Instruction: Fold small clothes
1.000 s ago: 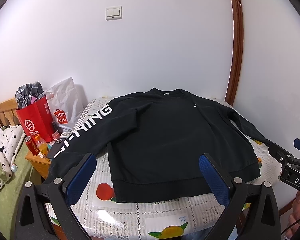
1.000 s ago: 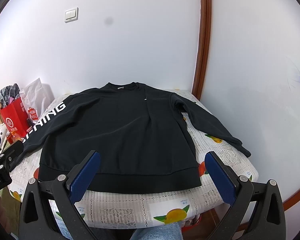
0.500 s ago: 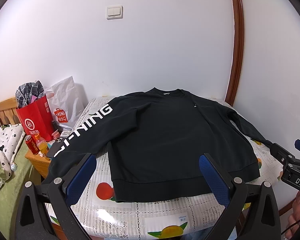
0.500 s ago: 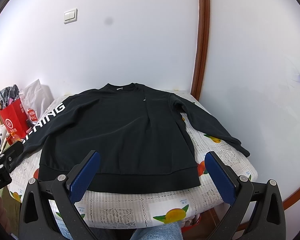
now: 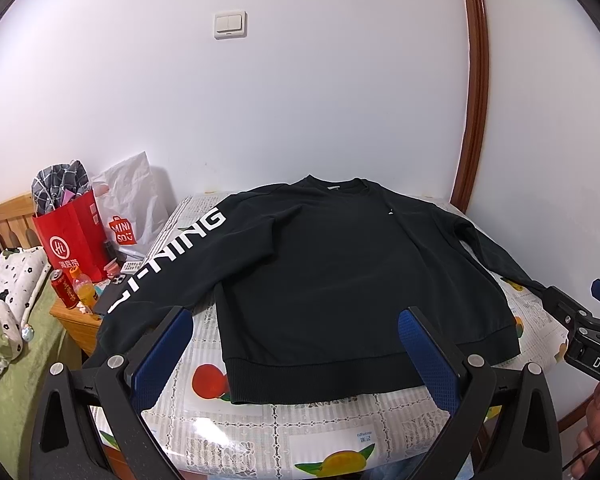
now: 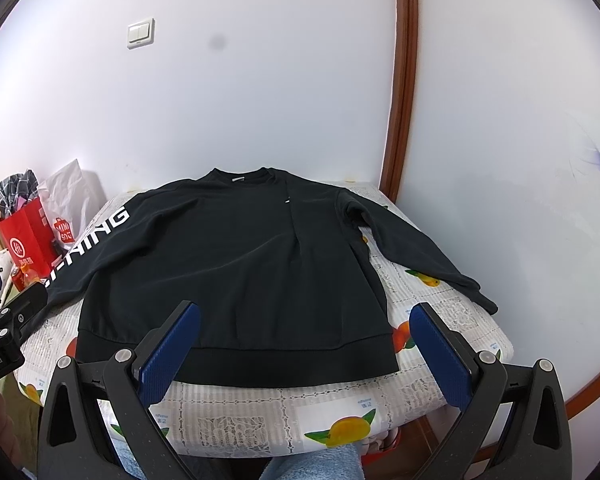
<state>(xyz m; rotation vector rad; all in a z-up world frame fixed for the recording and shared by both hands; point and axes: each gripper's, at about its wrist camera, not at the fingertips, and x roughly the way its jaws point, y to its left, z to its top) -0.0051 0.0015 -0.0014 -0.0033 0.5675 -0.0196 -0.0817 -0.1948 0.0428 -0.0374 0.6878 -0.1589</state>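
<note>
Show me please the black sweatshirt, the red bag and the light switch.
Black sweatshirt [image 6: 236, 264], right wrist view, middle of the chest.
Red bag [image 5: 74, 236], left wrist view, front face.
Light switch [image 5: 230, 24], left wrist view, centre of the plate.

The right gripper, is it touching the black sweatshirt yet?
Apart. In the right wrist view the right gripper hangs open before the table edge, and its blue fingers stand clear of the black sweatshirt, pinching no fabric.

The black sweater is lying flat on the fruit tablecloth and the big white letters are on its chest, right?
Not quite. The black sweater does lie flat on the fruit tablecloth, but the big white letters run down one sleeve, not the chest. The left wrist view shows it.
</note>
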